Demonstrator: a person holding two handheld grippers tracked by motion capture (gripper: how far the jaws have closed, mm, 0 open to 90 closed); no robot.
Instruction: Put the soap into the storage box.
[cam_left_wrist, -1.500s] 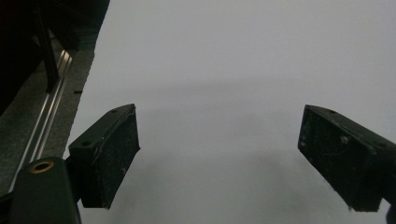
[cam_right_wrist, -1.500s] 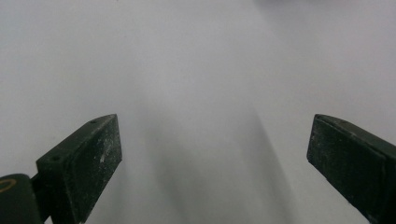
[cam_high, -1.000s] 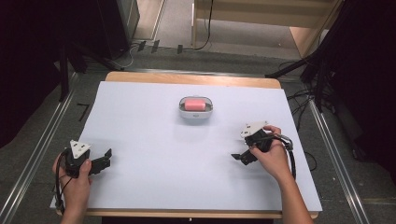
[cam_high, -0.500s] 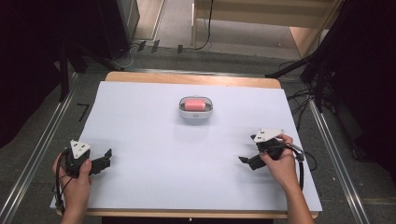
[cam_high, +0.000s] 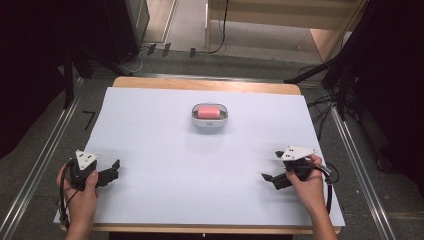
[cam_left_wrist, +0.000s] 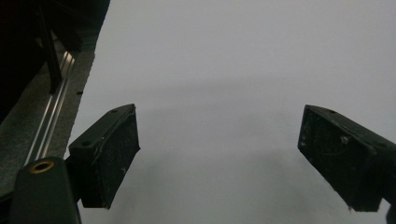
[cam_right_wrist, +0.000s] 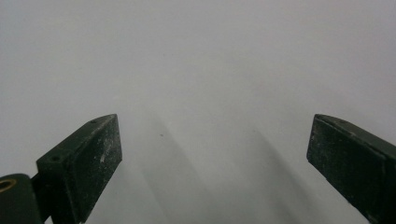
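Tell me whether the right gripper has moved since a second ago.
Yes. The right gripper has pulled back toward the table's near edge and slightly outward, farther from the white container, which has stayed put.

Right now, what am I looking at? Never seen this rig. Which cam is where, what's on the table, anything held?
No robot: a person holds a hand-held two-jaw tool in each hand. The high view looks down from above the person's side; the left gripper is at lower left, the right gripper at lower right. The other two pictures come from cameras riding on each tool, looking along its black jaws. Both sets of jaws stand wide open over the bare white table, holding nothing. The one item on it is a small white case with a pink top, at the far middle, apart from both tools.
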